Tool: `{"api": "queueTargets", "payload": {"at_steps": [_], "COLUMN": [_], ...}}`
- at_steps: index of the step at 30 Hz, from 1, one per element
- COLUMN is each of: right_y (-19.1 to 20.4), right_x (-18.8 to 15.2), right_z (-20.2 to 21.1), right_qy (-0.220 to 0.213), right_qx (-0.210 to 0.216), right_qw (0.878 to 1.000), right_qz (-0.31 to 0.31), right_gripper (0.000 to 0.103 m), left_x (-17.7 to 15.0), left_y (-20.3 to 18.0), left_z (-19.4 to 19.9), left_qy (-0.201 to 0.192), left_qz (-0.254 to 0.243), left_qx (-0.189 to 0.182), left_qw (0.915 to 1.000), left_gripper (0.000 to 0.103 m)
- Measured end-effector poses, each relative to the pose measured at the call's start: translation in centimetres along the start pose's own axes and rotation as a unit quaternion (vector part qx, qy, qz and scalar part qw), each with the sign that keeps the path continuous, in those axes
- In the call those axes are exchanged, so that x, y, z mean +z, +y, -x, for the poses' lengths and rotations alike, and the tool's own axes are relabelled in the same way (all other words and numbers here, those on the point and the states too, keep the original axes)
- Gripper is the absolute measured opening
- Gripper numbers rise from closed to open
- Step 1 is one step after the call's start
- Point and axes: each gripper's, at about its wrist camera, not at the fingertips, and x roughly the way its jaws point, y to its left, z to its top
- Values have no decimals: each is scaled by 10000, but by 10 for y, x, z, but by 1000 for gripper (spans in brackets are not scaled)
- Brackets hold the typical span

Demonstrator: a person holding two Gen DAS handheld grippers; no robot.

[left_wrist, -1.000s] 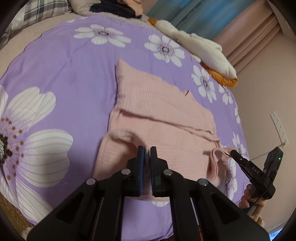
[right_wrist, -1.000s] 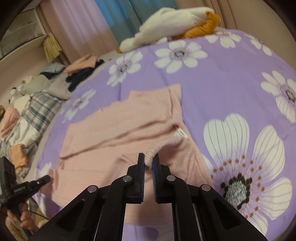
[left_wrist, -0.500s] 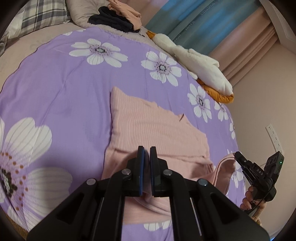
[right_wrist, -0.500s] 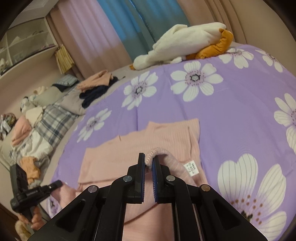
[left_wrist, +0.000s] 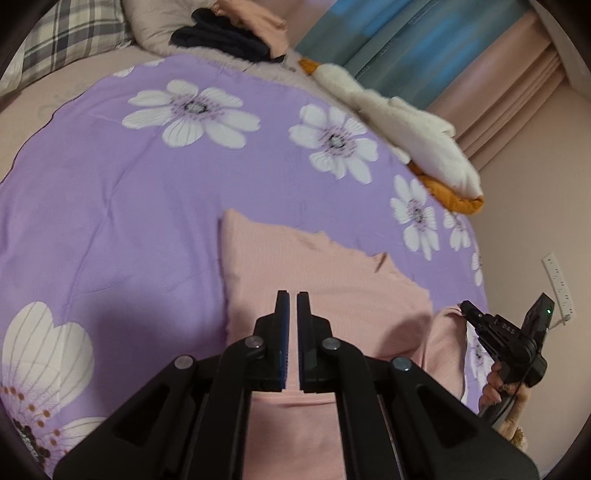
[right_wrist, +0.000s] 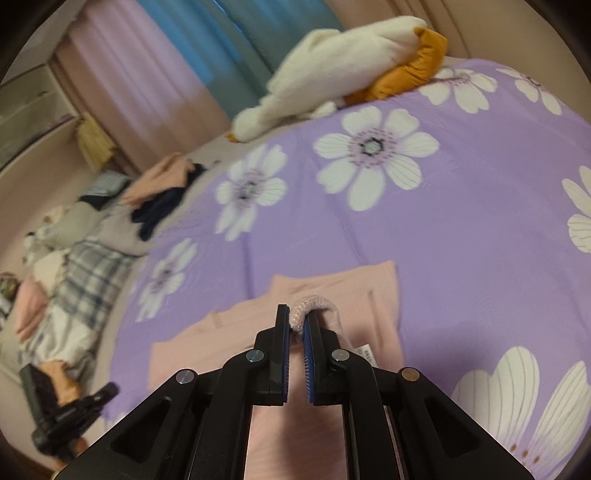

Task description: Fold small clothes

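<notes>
Left wrist view: the left claw (left_wrist: pixel 292 295) is sitting with its jaws pressed together, a thin layer of the pink garment (left_wrist: pixel 325 280) apparently pinched between the pads; the cloth is draping down under the fingers toward the camera. The garment is lying on the purple flowered bedspread (left_wrist: pixel 110 192), its far part flat, its near edge lifted. At the right edge of this view, the right claw (left_wrist: pixel 466 308) is gripping the garment's other near corner, which is rising off the bed in a small peak. Holding both near corners likely serves to carry that edge over the flat part for a fold.

A white and orange plush toy (left_wrist: pixel 406 133) is lying along the far edge of the bed, well apart from the work. Dark and pink clothes (left_wrist: pixel 229 33) are piled beyond the bedspread.

Right wrist view: the right claw (right_wrist: pixel 295 321) is clamped on a ribbed pink hem, which is bunching up in a loop above the pads. A white care label (right_wrist: pixel 365 352) is showing just beside the right finger, so an inside face is turned up here. The other claw (right_wrist: pixel 107 393) is visible low at the left, blurred; its grip cannot be read from this view.
</notes>
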Motion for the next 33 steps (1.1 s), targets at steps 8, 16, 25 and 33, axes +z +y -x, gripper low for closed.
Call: {"api": "queueTargets", "payload": {"at_steps": [8,16,25,33], "right_y": [-15,-22,-40,-31], "right_x": [-2,-3,9,-1], "right_z": [-51,-37,21,-22], "right_qy": [492,562,253,854], "right_qx": [-484,-443,-582,-329], "right_qw": [9976,9973,9979,9945], "right_qz": [-115,-157,158,505], "right_gripper": [8,11,53,45], "left_x": [-1,-8,-19,-25], "left_y": [27,29,14,16], "left_z": [19,-6,-44,-37], "left_qy": [30,488,801,510], "left_qz": [-143,-260,-503,-374], "left_qx": [378,384,307,522], "left_qw": [9992,9977,9950,9966], "left_gripper": [9,42,41,11]}}
